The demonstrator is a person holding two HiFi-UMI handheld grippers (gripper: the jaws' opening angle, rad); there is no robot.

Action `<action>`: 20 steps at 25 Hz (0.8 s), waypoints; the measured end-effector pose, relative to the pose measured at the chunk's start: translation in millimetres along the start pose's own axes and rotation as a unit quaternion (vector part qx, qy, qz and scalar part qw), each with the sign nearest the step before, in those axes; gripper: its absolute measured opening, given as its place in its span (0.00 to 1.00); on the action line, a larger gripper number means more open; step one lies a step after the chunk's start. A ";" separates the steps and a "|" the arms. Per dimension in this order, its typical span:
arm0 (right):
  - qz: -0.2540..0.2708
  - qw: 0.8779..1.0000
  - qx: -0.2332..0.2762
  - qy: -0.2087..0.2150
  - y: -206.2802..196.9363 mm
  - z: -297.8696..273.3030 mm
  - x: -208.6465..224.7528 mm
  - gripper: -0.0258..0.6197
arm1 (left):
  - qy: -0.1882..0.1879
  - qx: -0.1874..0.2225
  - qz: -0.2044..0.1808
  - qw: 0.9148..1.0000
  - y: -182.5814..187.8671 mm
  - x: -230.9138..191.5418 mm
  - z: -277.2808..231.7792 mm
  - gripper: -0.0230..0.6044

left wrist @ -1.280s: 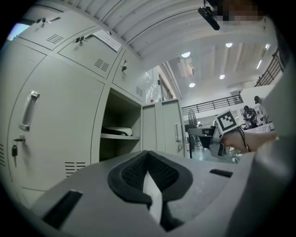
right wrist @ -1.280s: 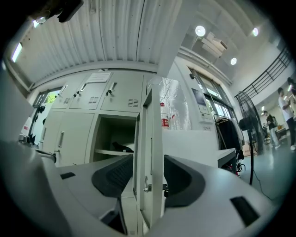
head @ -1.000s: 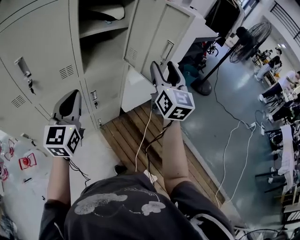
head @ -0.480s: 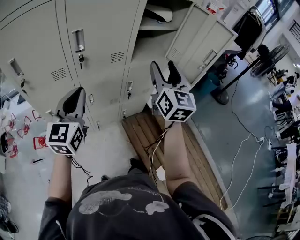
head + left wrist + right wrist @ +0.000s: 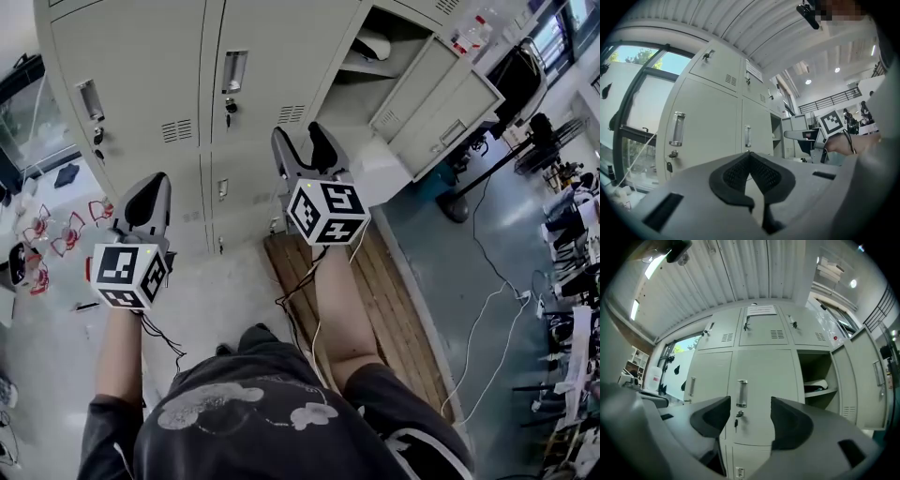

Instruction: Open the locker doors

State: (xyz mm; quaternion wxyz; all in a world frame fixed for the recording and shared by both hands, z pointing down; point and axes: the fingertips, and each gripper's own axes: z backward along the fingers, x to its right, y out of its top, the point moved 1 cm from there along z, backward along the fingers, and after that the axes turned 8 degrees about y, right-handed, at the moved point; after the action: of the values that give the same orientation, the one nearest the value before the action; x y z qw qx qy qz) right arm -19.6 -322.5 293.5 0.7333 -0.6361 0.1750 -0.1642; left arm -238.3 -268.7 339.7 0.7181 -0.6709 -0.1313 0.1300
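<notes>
Now the right tongs (image 5: pixel 750 416) stand with jaws wide apart and nothing between them. They are aimed at the handle (image 5: pixel 742 393) of a closed middle locker door (image 5: pixel 759 376) and are not yet touching it. The left tongs (image 5: pixel 751 161) are closed, pads together and empty, held lower and to the left, near another closed door (image 5: pixel 122 84).

Over the last second the view has swung left. The open locker (image 5: pixel 375 89), which was straight ahead, now lies up and to the right, with its swung-out door (image 5: pixel 450 94) beside it. This suggests one door is done and the middle one is next.

The top row of doors is cut off in the head view. A pale object on the open locker's shelf is too unclear to name. The lower doors sit partly behind the right tongs.
</notes>
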 end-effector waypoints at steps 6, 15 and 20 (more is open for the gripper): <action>0.006 0.999 -0.009 0.049 -7.5 -44.5 -43.3 0.46 | 0.034 0.004 0.006 0.999 -0.1 -33.5 10.2 0.05; -0.002 0.995 -0.013 0.098 -19.7 -102.6 -58.8 0.46 | 0.073 -0.005 0.006 0.997 -3.2 -53.4 -4.4 0.05; -0.005 0.993 -0.015 0.117 -22.2 -135.1 -52.2 0.46 | 0.090 -0.002 -0.002 0.996 5.2 -60.9 -20.2 0.05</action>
State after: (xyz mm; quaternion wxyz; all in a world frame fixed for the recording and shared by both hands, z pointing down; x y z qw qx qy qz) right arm -129.0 -419.7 300.5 0.6972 -0.6243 0.2594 -0.2384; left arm -287.7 -309.2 332.4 0.7260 -0.6810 -0.0680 0.0671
